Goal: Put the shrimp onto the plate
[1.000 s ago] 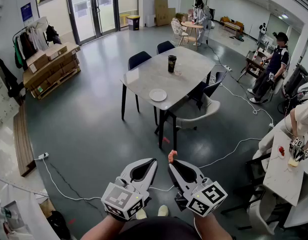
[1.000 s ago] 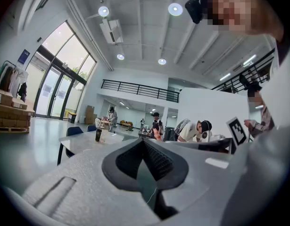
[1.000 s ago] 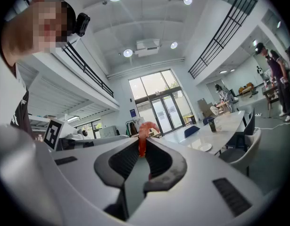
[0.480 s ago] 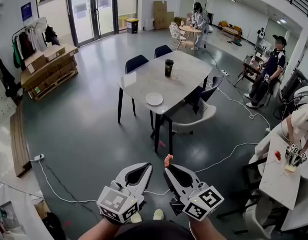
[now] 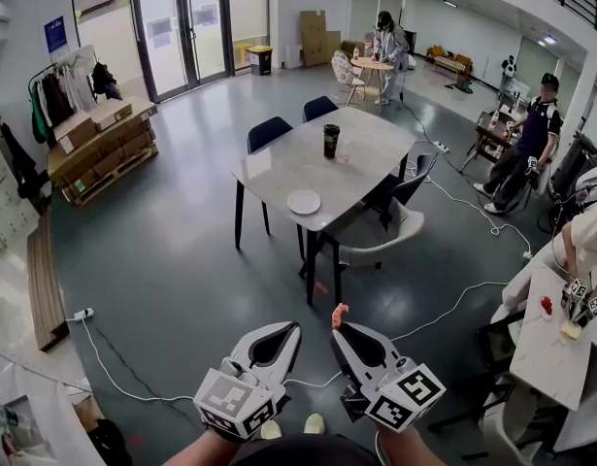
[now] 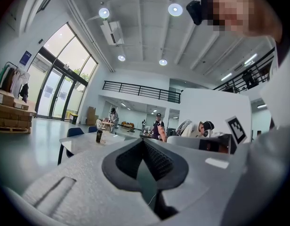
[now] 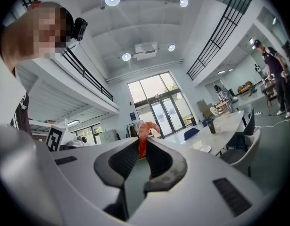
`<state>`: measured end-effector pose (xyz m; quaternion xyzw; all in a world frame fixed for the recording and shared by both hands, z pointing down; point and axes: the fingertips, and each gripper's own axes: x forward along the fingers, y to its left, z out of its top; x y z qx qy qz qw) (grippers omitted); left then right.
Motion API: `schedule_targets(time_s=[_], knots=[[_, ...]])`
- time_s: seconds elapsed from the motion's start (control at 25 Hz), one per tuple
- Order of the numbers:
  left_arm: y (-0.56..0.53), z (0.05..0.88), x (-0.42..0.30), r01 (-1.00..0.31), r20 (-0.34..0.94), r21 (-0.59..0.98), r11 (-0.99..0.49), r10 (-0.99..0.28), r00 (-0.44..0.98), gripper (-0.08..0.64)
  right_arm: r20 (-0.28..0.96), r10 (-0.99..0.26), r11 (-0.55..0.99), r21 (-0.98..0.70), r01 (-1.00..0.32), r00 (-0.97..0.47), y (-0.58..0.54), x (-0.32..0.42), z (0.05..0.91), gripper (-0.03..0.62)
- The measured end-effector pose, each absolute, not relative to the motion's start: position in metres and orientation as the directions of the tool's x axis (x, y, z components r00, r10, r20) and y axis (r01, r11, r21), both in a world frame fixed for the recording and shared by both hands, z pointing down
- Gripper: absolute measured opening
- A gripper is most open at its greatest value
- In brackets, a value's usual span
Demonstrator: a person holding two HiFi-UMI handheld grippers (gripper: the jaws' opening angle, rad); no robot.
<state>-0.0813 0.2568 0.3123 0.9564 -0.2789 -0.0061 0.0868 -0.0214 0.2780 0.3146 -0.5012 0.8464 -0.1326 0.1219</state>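
Note:
An orange shrimp (image 7: pixel 144 136) sticks up from the tips of my right gripper (image 5: pixel 337 326), whose jaws are shut on it; in the head view the shrimp (image 5: pixel 338 312) shows just above the jaw tips. My left gripper (image 5: pixel 290 328) is beside it, jaws closed together with nothing between them. The white plate (image 5: pixel 304 202) lies near the front edge of the grey table (image 5: pixel 279 158), far ahead of both grippers. In the right gripper view the plate (image 7: pixel 203 148) is small at the right.
A black cup (image 5: pixel 331 141) stands on the table beyond the plate. Dark chairs (image 5: pixel 270 132) and a light chair (image 5: pixel 381 235) surround it. White cables (image 5: pixel 444 311) run across the floor. People stand and sit at the right by another table (image 5: pixel 555 352).
The view shifted slightly; both grippers stay low in front with the shrimp still held, and the table with the plate sits about as far away as before.

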Motion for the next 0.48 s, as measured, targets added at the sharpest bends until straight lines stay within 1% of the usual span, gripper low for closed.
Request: schedule_targets(time_s=[0.28,0.48], knots=[[0.25,0.31,-0.065,-0.542,0.032,0.149,-0.827,-0.544,0.838,0.008,-0.078,-0.879,0.466,-0.34,-0.817,-0.47,0.274,-0.005,0.313,0.048],[0.242,0.297,-0.059,-0.544,0.004,0.133,-0.828,-0.549,0.836,0.008,-0.089,-0.876,0.477,-0.313,-0.821,-0.475,0.268,0.002,0.303,0.048]])
